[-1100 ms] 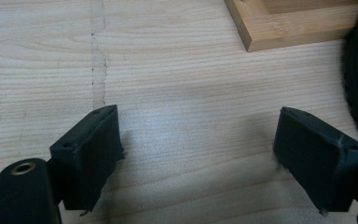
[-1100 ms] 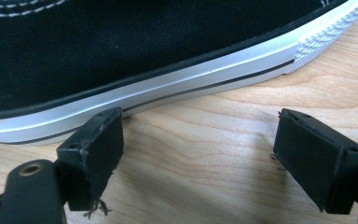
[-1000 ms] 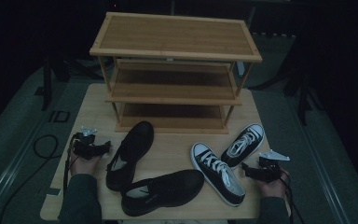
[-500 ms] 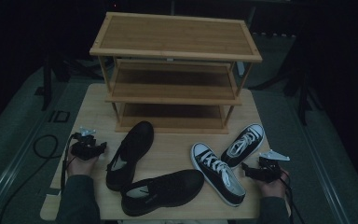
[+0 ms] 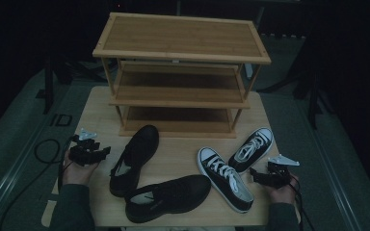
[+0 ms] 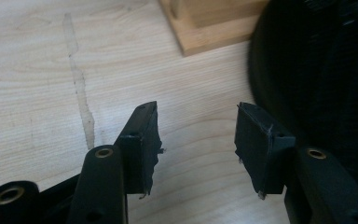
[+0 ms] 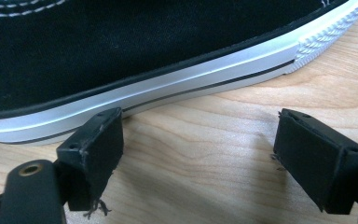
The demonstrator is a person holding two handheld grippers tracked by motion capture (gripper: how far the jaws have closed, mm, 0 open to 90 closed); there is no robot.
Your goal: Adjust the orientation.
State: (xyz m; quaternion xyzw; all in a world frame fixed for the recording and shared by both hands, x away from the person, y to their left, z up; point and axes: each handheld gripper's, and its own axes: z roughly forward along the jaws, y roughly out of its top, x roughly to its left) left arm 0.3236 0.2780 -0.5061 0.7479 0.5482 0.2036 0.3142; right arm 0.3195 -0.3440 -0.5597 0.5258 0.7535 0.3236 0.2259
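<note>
Both grippers rest gaping and empty: the left gripper [image 5: 102, 151] near the table's [image 5: 183, 159] left edge beside a black shoe [image 5: 136, 158], the right gripper [image 5: 257, 175] near the right edge beside a sneaker [image 5: 225, 178]. No readable writing.

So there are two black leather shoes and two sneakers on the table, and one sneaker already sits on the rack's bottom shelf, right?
Not quite. The high view shows both sneakers on the table, in front of the rack, beside the two black leather shoes. The shelves hold nothing.
</note>
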